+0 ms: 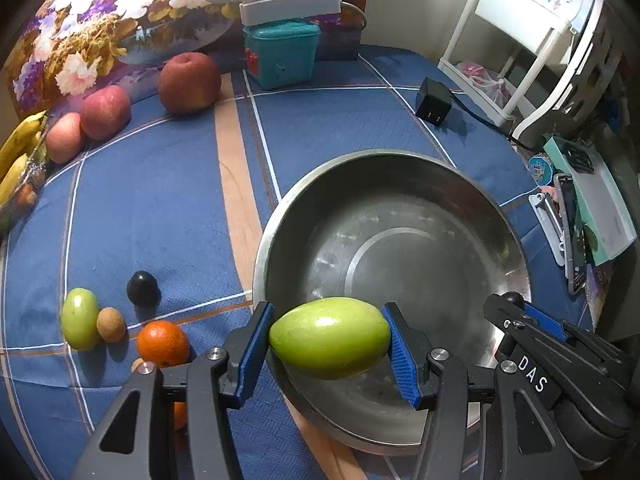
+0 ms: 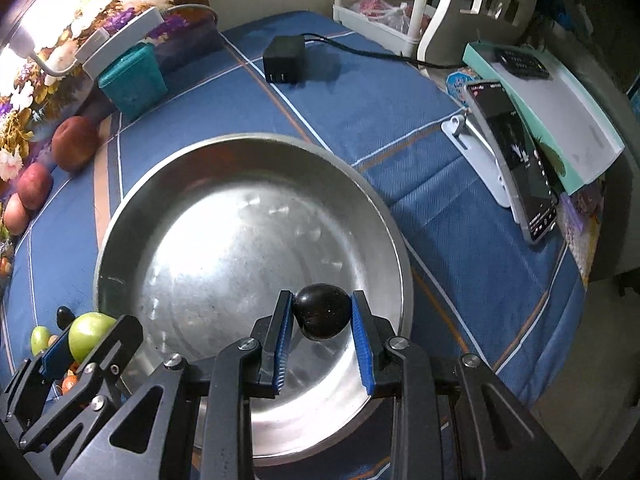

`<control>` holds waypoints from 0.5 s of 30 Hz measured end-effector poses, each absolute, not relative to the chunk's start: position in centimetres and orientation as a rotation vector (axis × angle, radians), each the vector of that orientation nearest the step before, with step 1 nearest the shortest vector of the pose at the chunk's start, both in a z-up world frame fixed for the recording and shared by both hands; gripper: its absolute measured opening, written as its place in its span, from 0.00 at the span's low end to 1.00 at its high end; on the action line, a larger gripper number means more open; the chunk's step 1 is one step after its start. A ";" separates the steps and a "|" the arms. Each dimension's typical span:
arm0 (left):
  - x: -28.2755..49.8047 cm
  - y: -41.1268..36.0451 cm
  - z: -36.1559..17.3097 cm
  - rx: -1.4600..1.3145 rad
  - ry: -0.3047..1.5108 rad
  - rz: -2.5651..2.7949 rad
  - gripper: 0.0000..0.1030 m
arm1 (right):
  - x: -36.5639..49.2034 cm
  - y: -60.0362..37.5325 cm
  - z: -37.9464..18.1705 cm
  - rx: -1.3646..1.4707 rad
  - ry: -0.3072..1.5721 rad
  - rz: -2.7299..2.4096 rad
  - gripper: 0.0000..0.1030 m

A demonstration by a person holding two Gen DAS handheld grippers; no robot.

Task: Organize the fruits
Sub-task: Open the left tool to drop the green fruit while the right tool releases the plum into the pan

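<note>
Over the near rim of an empty steel bowl [image 2: 248, 216], the left gripper [image 1: 329, 344] clamps a green fruit [image 1: 330, 338] lengthwise while the right gripper [image 2: 322, 320] pinches a dark plum [image 2: 322, 316], both seemingly poised above the basin.

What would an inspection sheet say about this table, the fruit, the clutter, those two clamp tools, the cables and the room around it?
Surface: blue checked cloth, bare in the middle.
Job's things: empty steel bowl; three apples and bananas at the back; small green fruit, kiwi, orange, dark plum on the cloth.
Clutter: teal box, phone on stand, book.
Grippers: left gripper holds a green fruit; right gripper holds a dark fruit, both over the bowl.
Cables: black adapter with its lead.
Surroundings: white rack, flower picture.
</note>
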State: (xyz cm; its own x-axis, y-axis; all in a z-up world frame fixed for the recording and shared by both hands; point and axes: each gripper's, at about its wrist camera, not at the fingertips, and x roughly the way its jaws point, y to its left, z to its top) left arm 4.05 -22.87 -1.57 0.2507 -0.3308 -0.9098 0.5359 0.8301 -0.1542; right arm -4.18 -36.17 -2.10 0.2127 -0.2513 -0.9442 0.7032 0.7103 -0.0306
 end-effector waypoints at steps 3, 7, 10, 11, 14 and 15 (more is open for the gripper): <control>4.0 -22.7 -1.6 0.197 1.183 -0.595 0.58 | -4.2 -36.2 -2.3 0.459 1.186 -0.701 0.29; 4.0 -22.5 -1.2 0.192 1.167 -0.599 0.60 | -4.2 -36.3 -2.3 0.473 1.187 -0.702 0.30; 4.0 -22.5 -0.9 0.192 1.163 -0.602 0.61 | -4.3 -36.5 -2.4 0.487 1.184 -0.703 0.39; 4.0 -22.5 -0.9 0.192 1.162 -0.603 0.61 | -4.3 -36.5 -2.3 0.490 1.182 -0.702 0.39; 3.9 -22.3 -0.5 0.195 1.157 -0.601 0.62 | -4.4 -36.4 -2.1 0.484 1.175 -0.708 0.39; 3.9 -22.2 -0.3 0.194 1.153 -0.600 0.64 | -4.5 -36.4 -2.0 0.484 1.171 -0.709 0.40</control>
